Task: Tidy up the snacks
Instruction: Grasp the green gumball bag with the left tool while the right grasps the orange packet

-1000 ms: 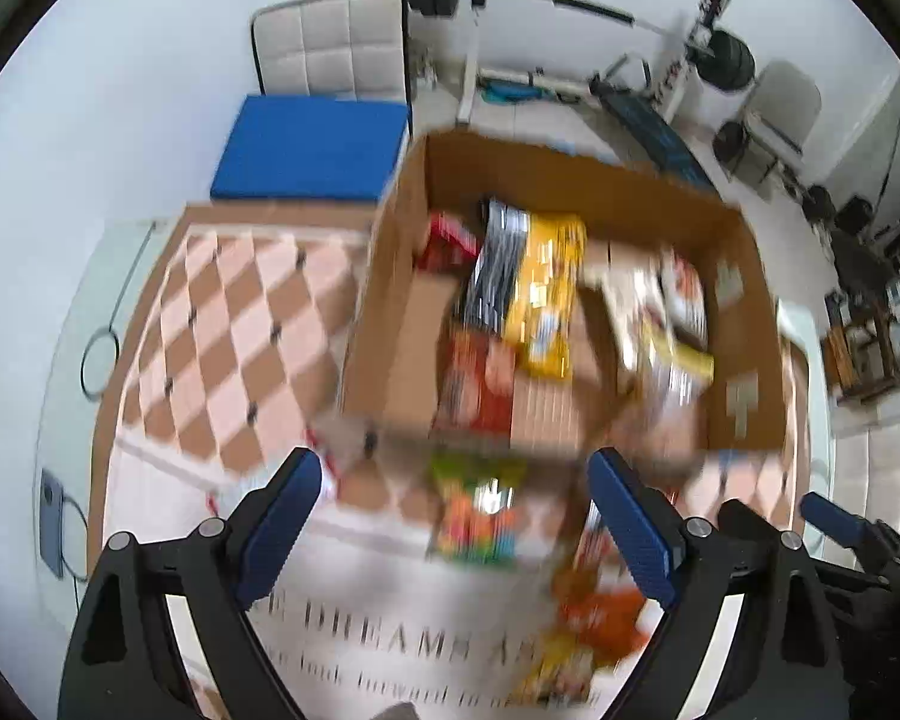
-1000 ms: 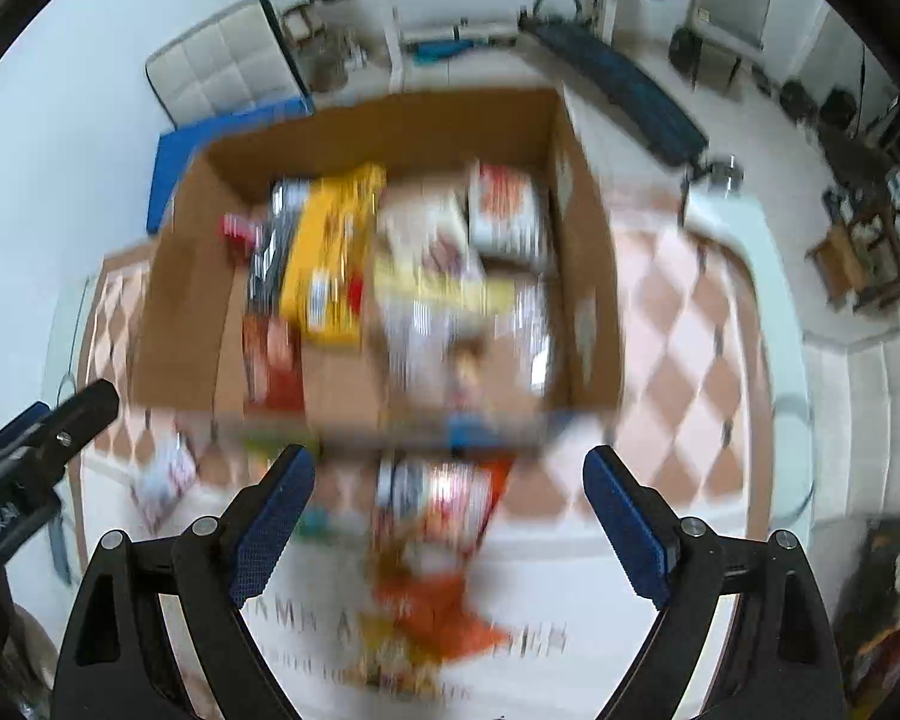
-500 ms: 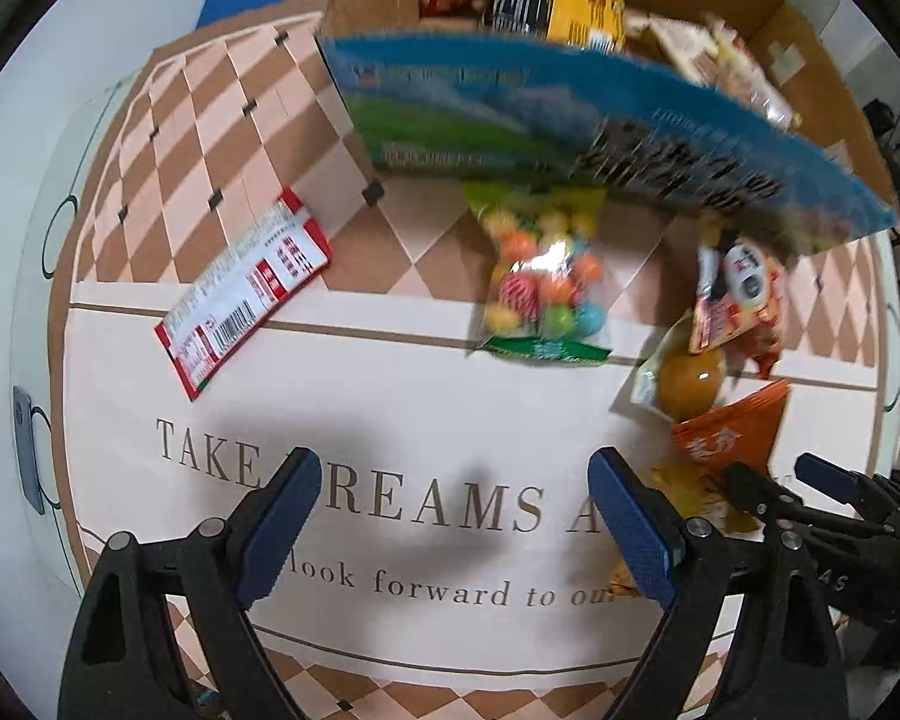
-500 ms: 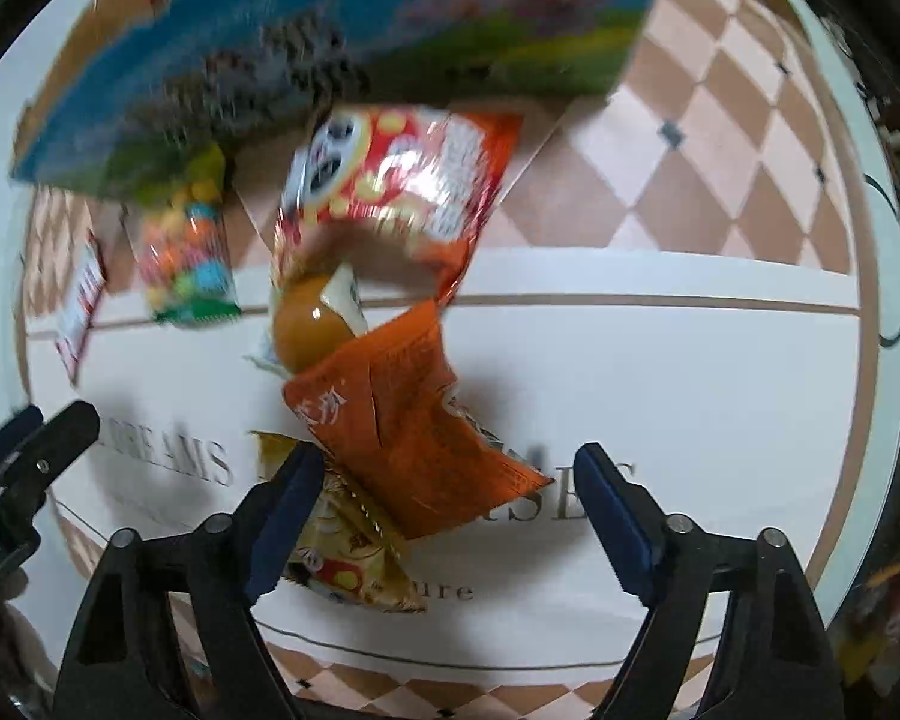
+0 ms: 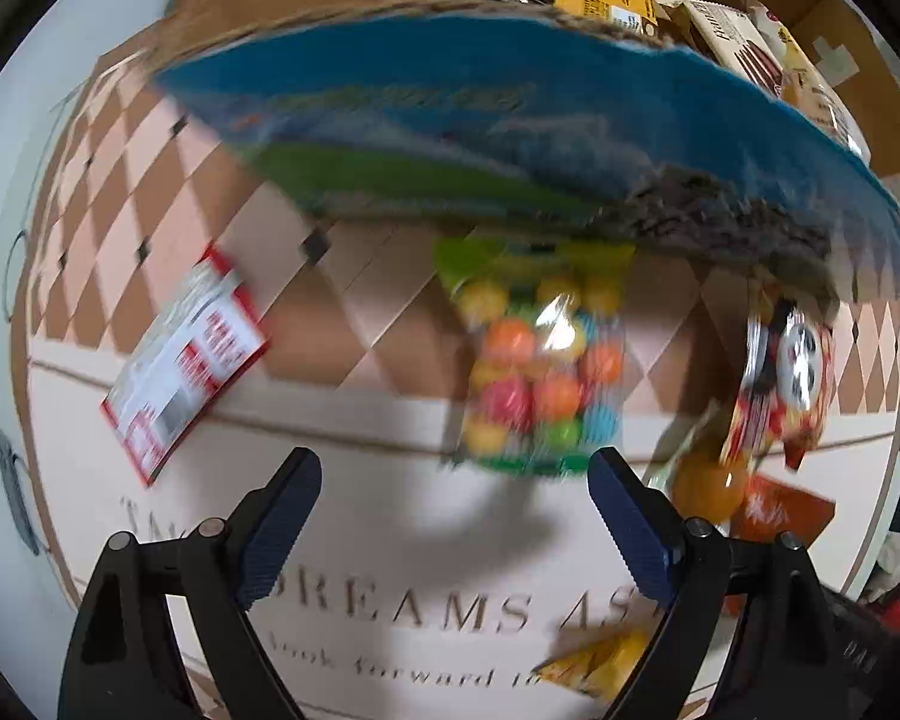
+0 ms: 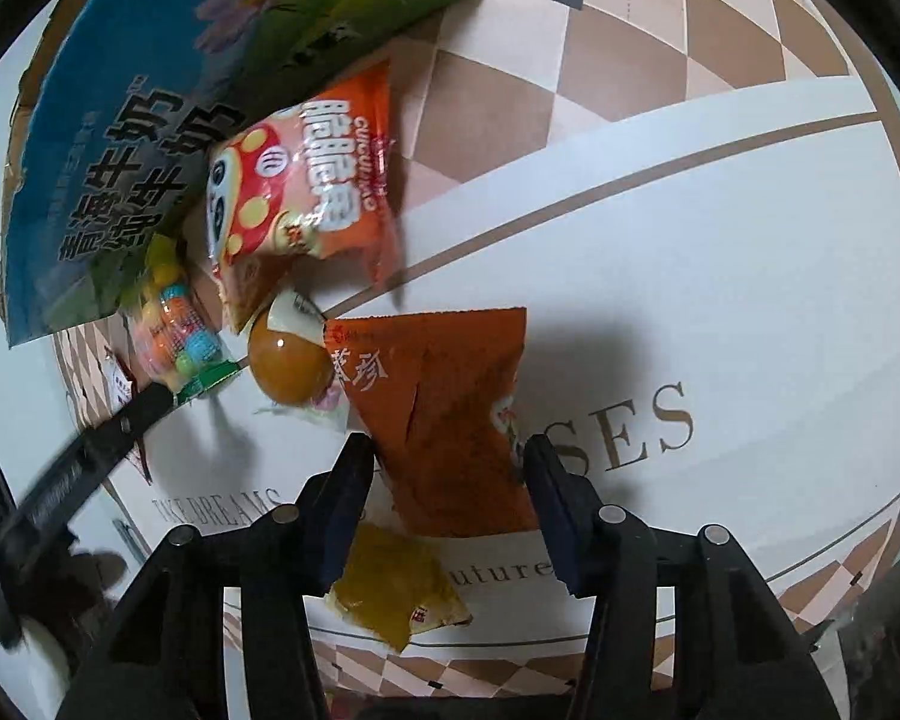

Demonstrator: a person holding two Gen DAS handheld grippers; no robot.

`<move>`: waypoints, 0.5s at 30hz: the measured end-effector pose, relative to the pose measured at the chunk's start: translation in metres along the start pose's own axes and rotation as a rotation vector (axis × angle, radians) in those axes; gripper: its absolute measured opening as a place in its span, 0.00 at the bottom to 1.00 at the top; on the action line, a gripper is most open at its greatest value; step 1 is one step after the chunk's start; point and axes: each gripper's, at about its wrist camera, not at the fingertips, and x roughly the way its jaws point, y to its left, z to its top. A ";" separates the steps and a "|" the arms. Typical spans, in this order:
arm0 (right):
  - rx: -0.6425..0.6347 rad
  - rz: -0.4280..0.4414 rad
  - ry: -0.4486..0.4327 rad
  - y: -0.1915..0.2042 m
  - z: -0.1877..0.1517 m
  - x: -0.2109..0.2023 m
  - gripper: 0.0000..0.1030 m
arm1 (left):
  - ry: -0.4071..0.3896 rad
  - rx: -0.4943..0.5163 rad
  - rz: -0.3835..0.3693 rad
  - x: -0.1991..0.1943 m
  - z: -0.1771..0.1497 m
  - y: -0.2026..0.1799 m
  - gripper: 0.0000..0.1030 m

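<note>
My left gripper (image 5: 450, 498) is open and empty, low over the table just in front of a bag of coloured candy balls (image 5: 537, 360). A red and white packet (image 5: 183, 363) lies to its left. My right gripper (image 6: 447, 468) is open with its fingers on either side of an orange snack bag (image 6: 450, 414), not closed on it. A panda snack bag (image 6: 306, 180), a round brown packet (image 6: 288, 366) and a yellow packet (image 6: 390, 594) lie around it. The cardboard box (image 5: 510, 120) with a blue printed side holds several snacks.
The round table (image 6: 750, 240) has a checkered rim and printed lettering. The box side (image 6: 120, 120) overhangs the candy bag (image 6: 174, 324). The left gripper's finger (image 6: 108, 438) shows at the right wrist view's left.
Both grippers have dropped from above the box down to the table. The left one closed in on the candy bag. The right one's fingers narrowed around the orange bag.
</note>
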 end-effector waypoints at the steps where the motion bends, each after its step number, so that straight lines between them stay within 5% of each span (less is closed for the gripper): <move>1: -0.001 0.000 0.000 -0.001 0.001 0.001 0.54 | 0.007 0.005 0.001 0.003 0.005 -0.003 0.89; 10: -0.033 -0.057 0.011 0.012 0.018 0.009 0.56 | 0.069 0.034 -0.028 0.027 0.035 -0.022 0.86; 11: -0.038 -0.067 0.016 0.014 0.018 0.011 0.56 | 0.062 0.033 -0.028 0.027 0.036 -0.022 0.70; 15: -0.063 -0.105 0.003 0.020 0.014 0.016 0.50 | 0.036 0.061 -0.013 0.021 0.031 -0.020 0.48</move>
